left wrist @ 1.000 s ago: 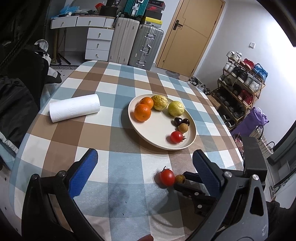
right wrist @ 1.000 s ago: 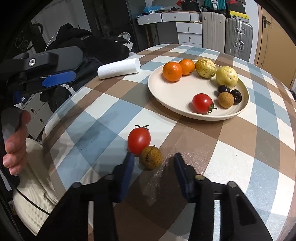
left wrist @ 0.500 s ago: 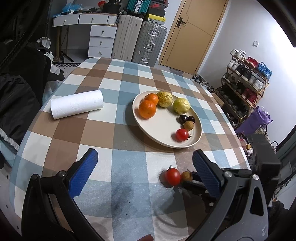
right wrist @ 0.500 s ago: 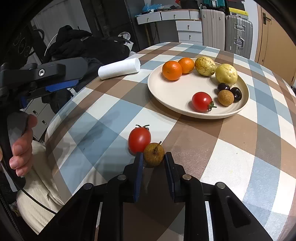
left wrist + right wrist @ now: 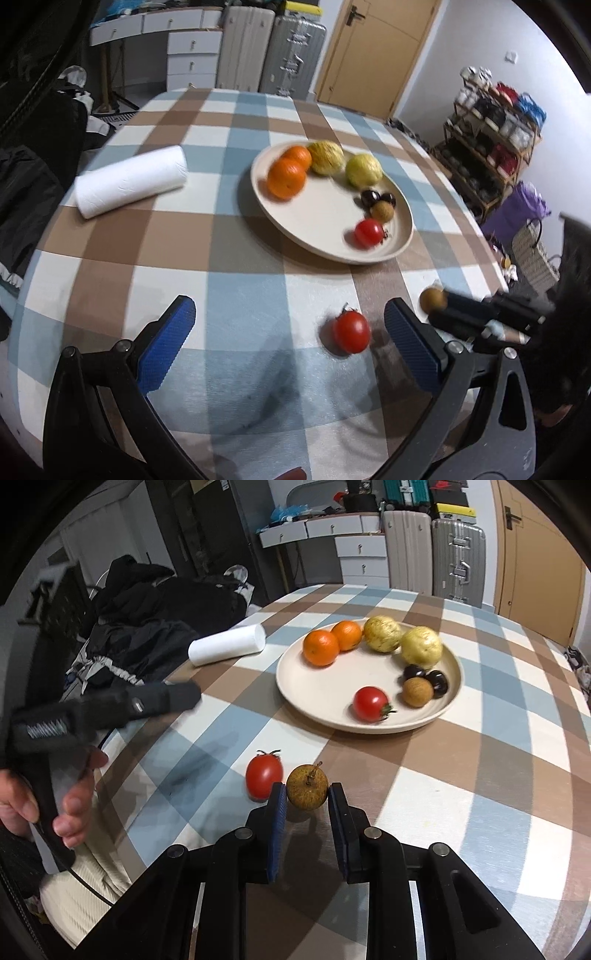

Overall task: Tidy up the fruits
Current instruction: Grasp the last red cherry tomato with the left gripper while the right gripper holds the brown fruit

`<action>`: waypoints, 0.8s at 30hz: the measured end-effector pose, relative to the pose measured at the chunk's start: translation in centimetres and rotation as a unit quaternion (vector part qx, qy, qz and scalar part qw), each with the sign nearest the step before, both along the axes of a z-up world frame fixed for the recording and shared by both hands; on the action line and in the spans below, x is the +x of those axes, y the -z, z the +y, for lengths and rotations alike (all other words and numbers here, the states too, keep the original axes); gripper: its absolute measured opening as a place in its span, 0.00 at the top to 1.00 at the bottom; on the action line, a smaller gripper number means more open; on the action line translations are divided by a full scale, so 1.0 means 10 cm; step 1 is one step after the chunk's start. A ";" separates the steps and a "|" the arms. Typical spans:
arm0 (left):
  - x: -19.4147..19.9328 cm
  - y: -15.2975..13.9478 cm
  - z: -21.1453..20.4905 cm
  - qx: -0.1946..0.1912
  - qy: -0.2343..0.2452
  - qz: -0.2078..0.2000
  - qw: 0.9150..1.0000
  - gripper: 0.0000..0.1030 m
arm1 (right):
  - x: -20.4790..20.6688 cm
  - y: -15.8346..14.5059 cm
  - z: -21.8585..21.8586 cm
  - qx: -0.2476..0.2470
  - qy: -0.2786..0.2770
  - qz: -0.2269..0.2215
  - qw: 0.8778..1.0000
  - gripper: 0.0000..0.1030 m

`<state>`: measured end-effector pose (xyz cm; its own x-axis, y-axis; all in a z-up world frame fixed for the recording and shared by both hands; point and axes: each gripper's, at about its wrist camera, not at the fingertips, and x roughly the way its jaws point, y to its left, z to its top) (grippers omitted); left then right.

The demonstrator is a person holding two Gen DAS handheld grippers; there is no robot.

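My right gripper point(image 5: 306, 797) is shut on a small brown longan point(image 5: 307, 785) and holds it just above the checked tablecloth; the same longan point(image 5: 433, 299) shows at the right in the left wrist view. A red tomato point(image 5: 264, 776) lies on the cloth just left of it. In the left wrist view that tomato point(image 5: 351, 331) lies just ahead of my right fingertip, and my left gripper point(image 5: 290, 341) is open and holds nothing. The cream plate point(image 5: 317, 698) holds two oranges, two yellow-green fruits, dark small fruits, a longan and a tomato.
A white paper towel roll point(image 5: 227, 645) lies left of the plate. Dark clothing point(image 5: 147, 605) is heaped beyond the table's left edge. Suitcases point(image 5: 266, 48), drawers and a door stand at the back; a shoe rack point(image 5: 491, 147) is on the right.
My right gripper closed on the longan and lifted it off the cloth, away from the tomato. My left gripper came down and closer to the tomato.
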<state>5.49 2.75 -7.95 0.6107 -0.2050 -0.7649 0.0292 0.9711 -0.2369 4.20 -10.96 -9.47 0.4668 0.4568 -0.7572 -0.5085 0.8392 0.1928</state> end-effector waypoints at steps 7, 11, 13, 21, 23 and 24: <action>0.06 0.13 -0.27 0.037 0.028 0.001 0.999 0.01 | 0.00 -0.15 -0.24 0.016 0.042 -0.018 0.999 0.77; 0.11 0.21 -0.34 0.053 0.033 0.011 0.998 0.01 | 0.00 -0.24 -0.36 0.027 0.062 -0.028 0.997 0.77; 0.12 0.24 -0.36 0.049 0.038 0.015 0.998 0.01 | 0.00 -0.27 -0.41 0.031 0.068 -0.031 0.997 0.77; 0.13 0.28 -0.44 0.046 0.067 0.009 0.997 0.25 | -0.01 -0.28 -0.49 0.040 0.071 -0.029 0.996 0.77; 0.14 0.29 -0.45 0.041 0.075 0.014 0.996 0.33 | -0.02 -0.28 -0.47 0.038 0.068 -0.030 0.997 0.77; 0.14 0.30 -0.45 0.037 0.077 0.017 0.996 0.36 | -0.02 -0.27 -0.45 0.035 0.065 -0.030 0.997 0.77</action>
